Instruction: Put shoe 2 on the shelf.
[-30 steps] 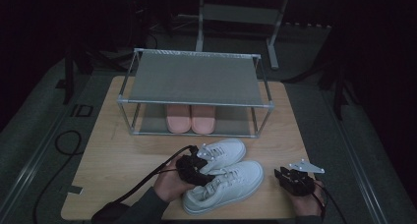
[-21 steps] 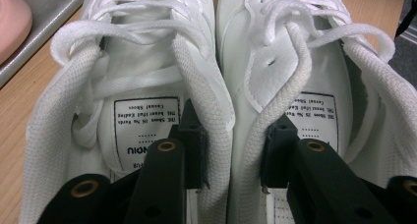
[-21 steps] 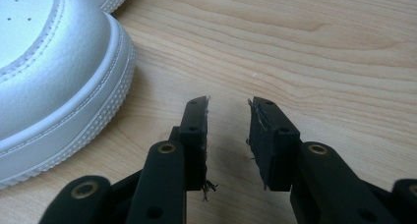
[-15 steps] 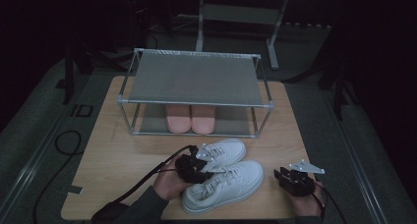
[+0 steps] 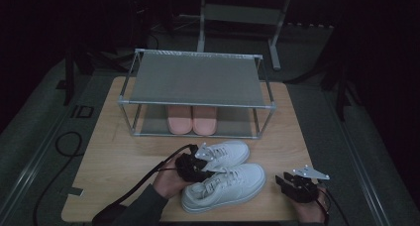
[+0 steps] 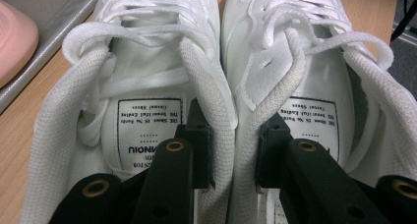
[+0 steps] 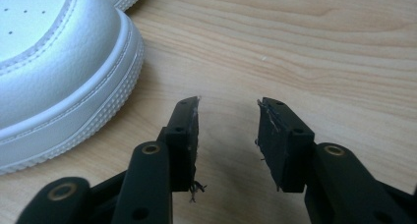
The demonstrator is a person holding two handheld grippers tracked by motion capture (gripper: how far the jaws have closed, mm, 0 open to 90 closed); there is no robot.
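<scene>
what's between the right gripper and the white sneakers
Nothing visible. The right gripper hovers with its jaws open over bare table, and the toe of the nearer white sneaker lies just beside it with plain wood between them.

The white sneakers are showing smooth, slightly glossy leather-like uppers, a coarse woven cloth lining at the collars, flat cloth laces and a printed label on each insole; in the right gripper view the toe rim at 9 o'clock is showing a pebbled rubbery sole edge. The table is looking like pale matt wood with visible grain. The rack is showing thin metal tubes and a grey matt shelf. The slippers are looking smooth, matt pink. The gripper's fingers are showing matt black plastic, with frayed pads.
</scene>
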